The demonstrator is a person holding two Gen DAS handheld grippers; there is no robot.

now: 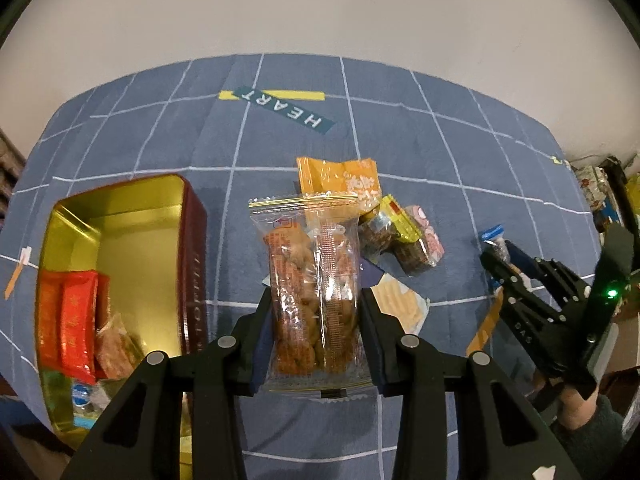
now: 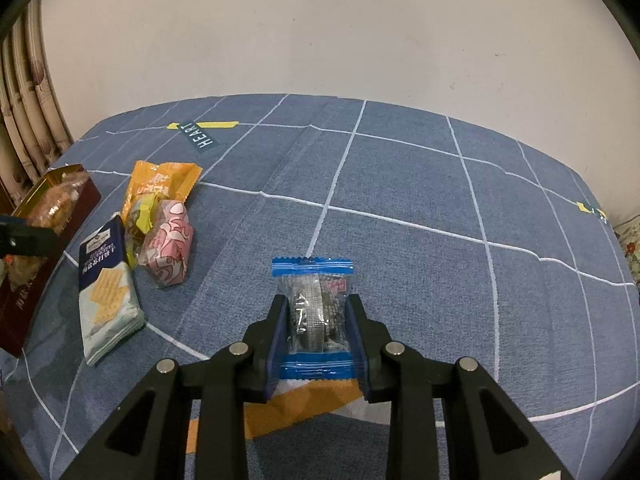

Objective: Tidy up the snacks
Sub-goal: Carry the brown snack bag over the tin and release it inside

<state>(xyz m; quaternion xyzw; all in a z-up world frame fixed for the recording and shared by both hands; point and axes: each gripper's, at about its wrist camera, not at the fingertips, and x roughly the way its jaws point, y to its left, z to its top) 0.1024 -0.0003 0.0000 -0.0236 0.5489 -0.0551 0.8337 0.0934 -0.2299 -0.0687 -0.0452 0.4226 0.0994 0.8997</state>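
Where left gripper (image 1: 316, 312) clamps clear pkt (image 1: 314, 280), cracker pack (image 1: 398, 304) half-hidden.

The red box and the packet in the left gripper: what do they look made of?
Red box: likely tin-plated metal, with a glossy, mirror-like gold inside and rolled rim. Packet in the left gripper: thin clear plastic film, shiny and crinkled, with crimped ends; brown snacks show through.

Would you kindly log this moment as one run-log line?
left gripper: shut on clear biscuit packet | right gripper: shut on blue-edged packet | tin: open, partly filled
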